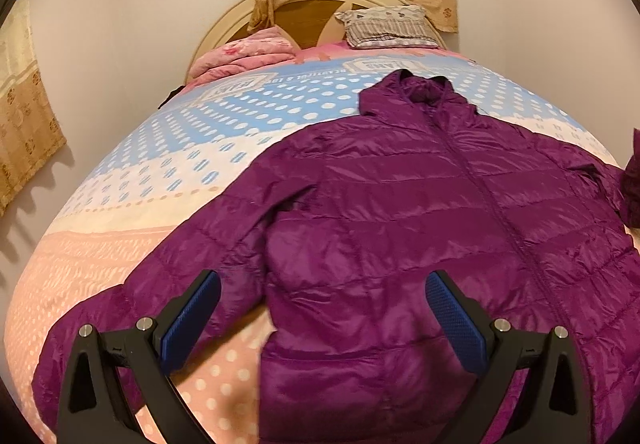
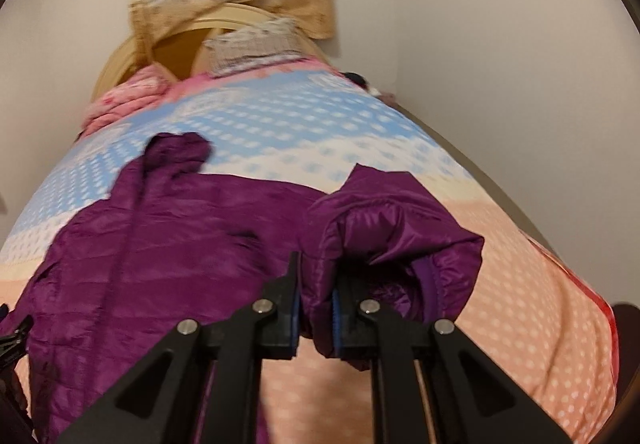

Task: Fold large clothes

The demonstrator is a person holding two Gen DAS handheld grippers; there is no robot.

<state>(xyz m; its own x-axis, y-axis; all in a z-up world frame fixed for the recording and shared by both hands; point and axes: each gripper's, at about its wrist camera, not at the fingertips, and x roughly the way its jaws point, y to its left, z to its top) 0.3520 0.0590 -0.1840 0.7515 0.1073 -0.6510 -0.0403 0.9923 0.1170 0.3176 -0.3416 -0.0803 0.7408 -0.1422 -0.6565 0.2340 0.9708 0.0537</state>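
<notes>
A purple quilted jacket (image 1: 400,228) lies front up on a bed (image 1: 120,244) covered with a dotted pink, cream and blue sheet, its hood toward the headboard (image 1: 224,24) and its zip closed. The left gripper (image 1: 322,318) hangs over the jacket's lower part near one sleeve, its blue pads spread wide with nothing between them. The right gripper (image 2: 315,308) is clenched on the other sleeve (image 2: 400,240), whose cuff end bunches up around its fingers above the sheet. A pillow (image 1: 390,26) and a folded pink blanket (image 1: 244,56) sit by the headboard
</notes>
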